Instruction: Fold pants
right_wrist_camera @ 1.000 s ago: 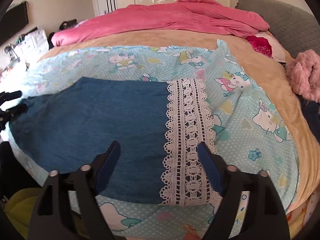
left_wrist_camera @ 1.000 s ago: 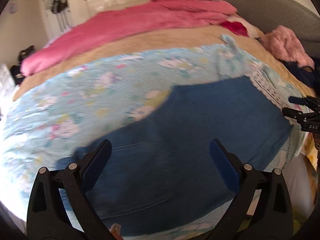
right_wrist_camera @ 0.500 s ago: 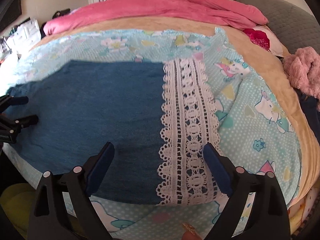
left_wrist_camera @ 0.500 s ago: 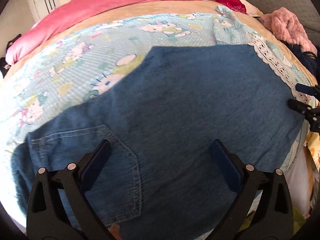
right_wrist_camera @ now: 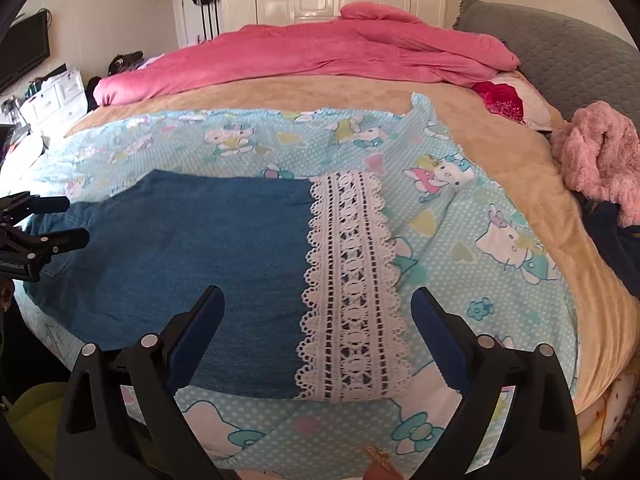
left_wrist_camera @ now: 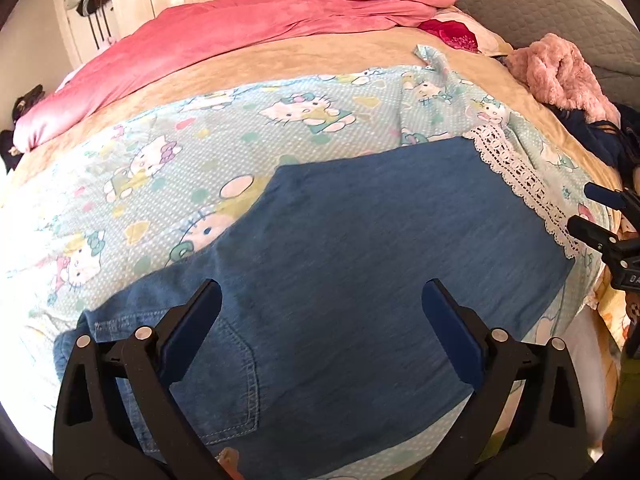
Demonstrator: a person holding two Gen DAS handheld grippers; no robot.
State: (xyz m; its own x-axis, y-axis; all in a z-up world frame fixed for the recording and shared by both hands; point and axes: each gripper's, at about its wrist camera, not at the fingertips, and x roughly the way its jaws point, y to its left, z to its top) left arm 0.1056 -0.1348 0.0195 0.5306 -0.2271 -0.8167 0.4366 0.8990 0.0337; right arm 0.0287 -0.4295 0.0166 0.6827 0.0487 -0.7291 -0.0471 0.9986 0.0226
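The left gripper [left_wrist_camera: 322, 308] hides part of the jeans' [left_wrist_camera: 360, 260] back pocket; the waistband runs off frame. The lace hem [right_wrist_camera: 352, 292] partly masks denim beneath.

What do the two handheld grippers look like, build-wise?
Both match: the left gripper and right gripper have black plastic frames with triangular cut-outs and silver rivets at the pivots. Each finger carries a flat dark-blue pad. The right gripper, seen side-on in the left wrist view, shows partial white lettering, too cropped to read. No cables or sleeves are visible.
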